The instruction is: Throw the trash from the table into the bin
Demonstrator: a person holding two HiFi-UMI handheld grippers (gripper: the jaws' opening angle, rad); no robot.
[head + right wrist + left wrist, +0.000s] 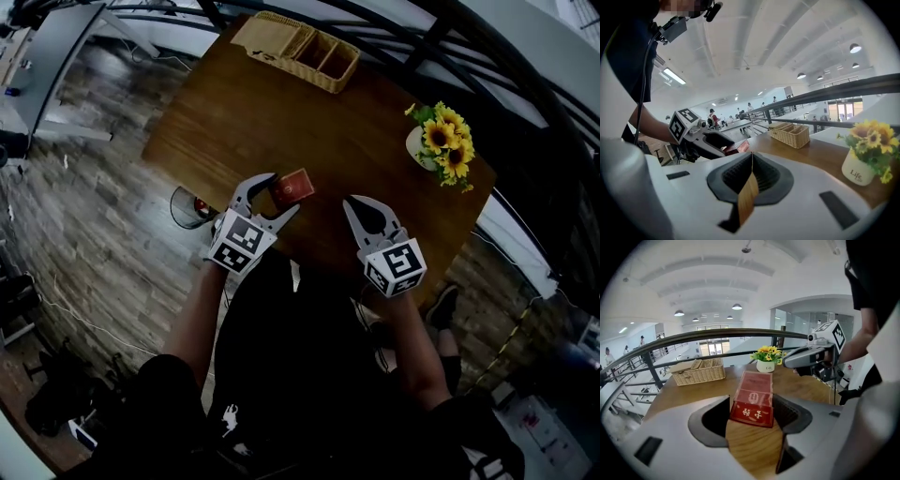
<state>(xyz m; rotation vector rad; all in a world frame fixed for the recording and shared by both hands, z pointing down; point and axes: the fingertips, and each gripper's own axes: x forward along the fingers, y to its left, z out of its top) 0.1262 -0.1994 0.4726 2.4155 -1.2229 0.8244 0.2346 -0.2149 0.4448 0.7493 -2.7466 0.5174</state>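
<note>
Red packet [752,397] gripped by left tongs [284,193] | bin [187,208]: head view only

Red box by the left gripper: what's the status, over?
Left gripper shut on red box. Right gripper shut, empty. Bin on floor by table's edge, path looks clear.
</note>
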